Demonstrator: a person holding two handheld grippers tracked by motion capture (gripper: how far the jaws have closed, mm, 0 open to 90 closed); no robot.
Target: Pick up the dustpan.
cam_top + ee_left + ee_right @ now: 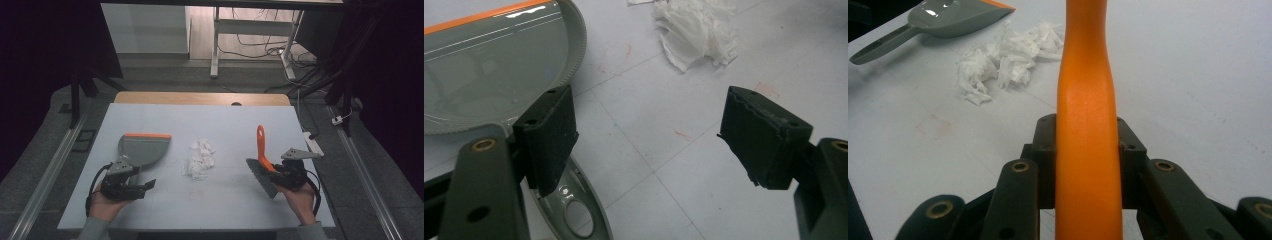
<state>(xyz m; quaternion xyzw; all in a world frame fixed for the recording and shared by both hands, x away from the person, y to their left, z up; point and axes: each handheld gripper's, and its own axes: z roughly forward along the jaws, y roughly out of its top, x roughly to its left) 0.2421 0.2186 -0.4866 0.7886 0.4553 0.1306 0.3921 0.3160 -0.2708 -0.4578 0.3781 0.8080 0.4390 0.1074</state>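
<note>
The right gripper (pixel 278 176) is clamped on the orange handle of the brush (pixel 1087 150), which runs straight up between its jaws in the right gripper view; in the high view the bristle head hangs low toward the person and the handle tip points away. The brush looks like light, stiff plastic, and the smooth handle could twist in the pads, so a hold low on the neck near the head, as here, seems steadiest. The left gripper (pixel 664 135) stands wide open with nothing between its jaws, and the grey dustpan (pixel 489 70) lies just beside its left jaw, the handle with its hanging hole running under that jaw. The pan is probably light and rigid too, best taken by that flat handle; its orange lip faces away from the gripper. Ahead of both grippers, between pan and brush, sits a heap of torn paper (pixel 201 159), soft and nearly weightless, likely to scatter if swept hard. No brand, label or writing can be read on any of them.
</note>
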